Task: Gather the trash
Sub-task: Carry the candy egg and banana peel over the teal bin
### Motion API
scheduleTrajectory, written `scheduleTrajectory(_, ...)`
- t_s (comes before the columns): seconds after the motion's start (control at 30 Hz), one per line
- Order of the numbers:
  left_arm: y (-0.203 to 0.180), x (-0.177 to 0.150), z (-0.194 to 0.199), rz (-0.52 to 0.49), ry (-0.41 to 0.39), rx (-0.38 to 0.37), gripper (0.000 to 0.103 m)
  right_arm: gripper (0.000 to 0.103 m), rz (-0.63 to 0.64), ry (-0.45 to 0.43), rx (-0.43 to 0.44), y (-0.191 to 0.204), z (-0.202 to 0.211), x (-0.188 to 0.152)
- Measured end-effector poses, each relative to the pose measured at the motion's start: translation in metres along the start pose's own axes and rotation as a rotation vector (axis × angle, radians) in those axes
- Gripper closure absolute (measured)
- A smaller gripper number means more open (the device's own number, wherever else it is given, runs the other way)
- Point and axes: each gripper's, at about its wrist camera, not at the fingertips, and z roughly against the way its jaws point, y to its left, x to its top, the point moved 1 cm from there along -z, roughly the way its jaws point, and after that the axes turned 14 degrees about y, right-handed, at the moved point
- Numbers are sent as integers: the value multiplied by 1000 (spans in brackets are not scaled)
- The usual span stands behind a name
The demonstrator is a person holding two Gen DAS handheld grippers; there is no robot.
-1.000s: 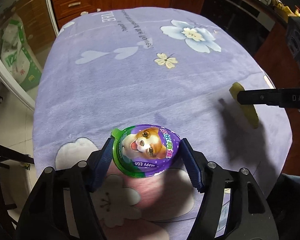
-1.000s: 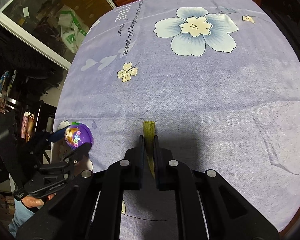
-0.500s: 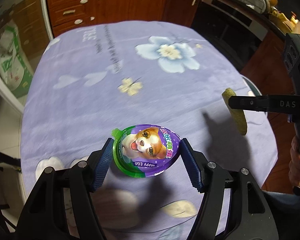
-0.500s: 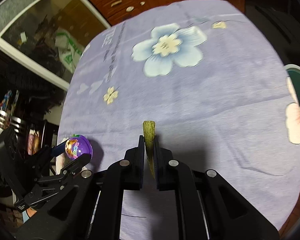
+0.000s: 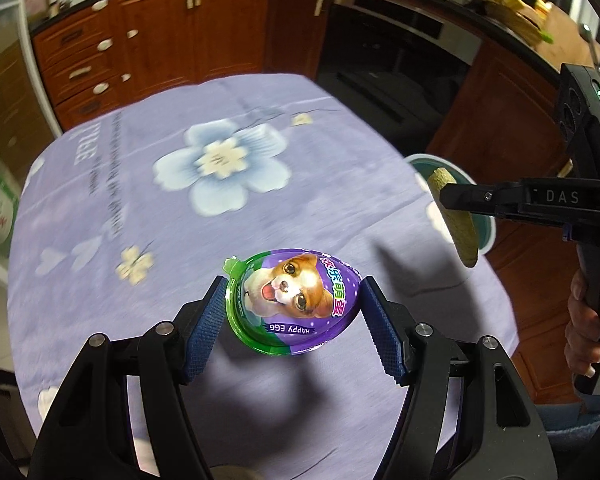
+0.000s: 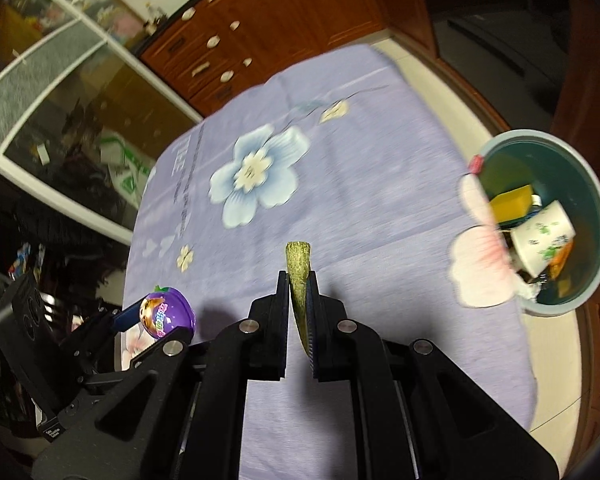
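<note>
The purple egg-shaped package (image 5: 296, 304), printed with a puppy, is clamped between the blue pads of the left gripper (image 5: 294, 316), lifted above the near part of the purple flowered tablecloth (image 5: 180, 240). To the right, the right gripper (image 6: 299, 292) has its fingers closed tight on a thin green scouring pad (image 6: 298, 272), held on edge. Beyond the table's right edge stands a teal bin (image 6: 596, 200) holding a paper cup (image 6: 542, 236) and other rubbish.

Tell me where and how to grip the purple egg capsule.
Grip the purple egg capsule across its domed middle, one pad on each long side, as the left gripper does now. The rounded body gives the fingers two opposing curved faces; the thin green rim looks too flimsy to pinch.
</note>
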Motion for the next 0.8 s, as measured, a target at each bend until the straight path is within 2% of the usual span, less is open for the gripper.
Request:
scheduleTrajectory(0.2, -39, 23, -6, -63, 13, 10, 35, 95, -67, -55, 29, -43, 25, 0)
scheduleTrajectory(0.8, -136, 69, -38, -196, 76, 24, 35, 95, -232, -138, 67, -159, 70, -5)
